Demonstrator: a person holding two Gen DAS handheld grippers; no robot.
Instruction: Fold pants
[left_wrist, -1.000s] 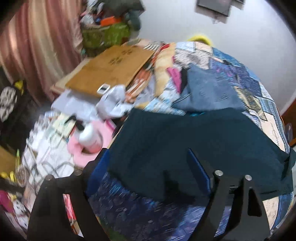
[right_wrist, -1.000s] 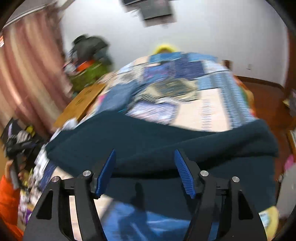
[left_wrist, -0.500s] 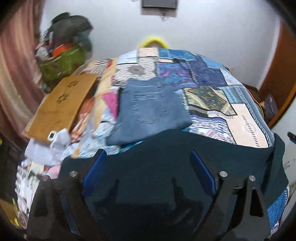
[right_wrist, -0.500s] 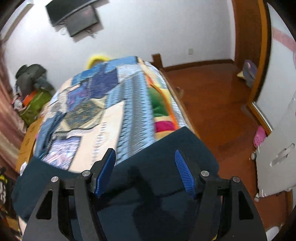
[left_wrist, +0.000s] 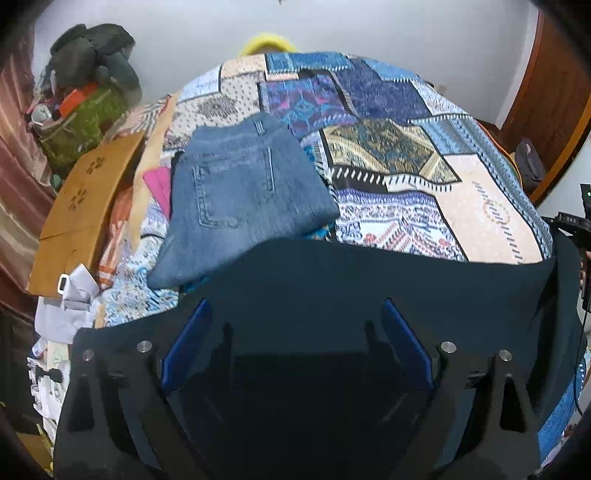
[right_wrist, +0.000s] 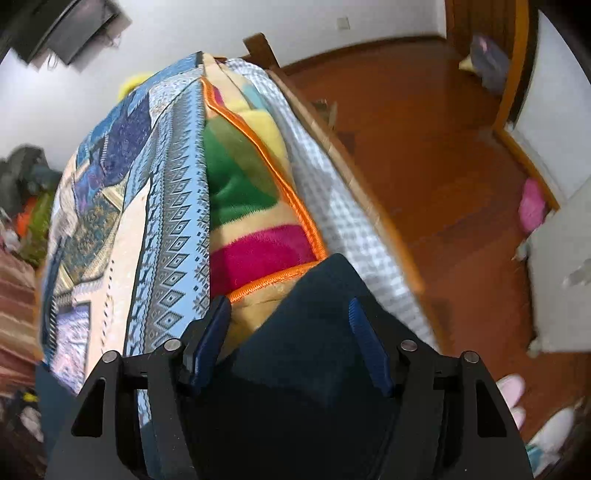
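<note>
Dark teal pants (left_wrist: 369, 288) lie spread across the near end of the patchwork bed cover (left_wrist: 480, 206). My left gripper (left_wrist: 295, 343) is open, its blue pads hovering over the pants near their middle. My right gripper (right_wrist: 291, 339) is open over the right end of the pants (right_wrist: 314, 332), which hangs over the bed's right edge. A folded pair of blue jeans (left_wrist: 236, 195) lies farther back on the bed.
A cardboard sheet (left_wrist: 81, 206) and white papers (left_wrist: 70, 306) lie at the bed's left side. Bags (left_wrist: 85, 92) pile up at the far left. A striped fleece blanket (right_wrist: 251, 206) and the wooden floor (right_wrist: 443, 166) lie to the right of the bed.
The left view swung from the cluttered left side to face up the bed over the pants. The right view swung right, from mid-pants to their right end at the bed edge.
</note>
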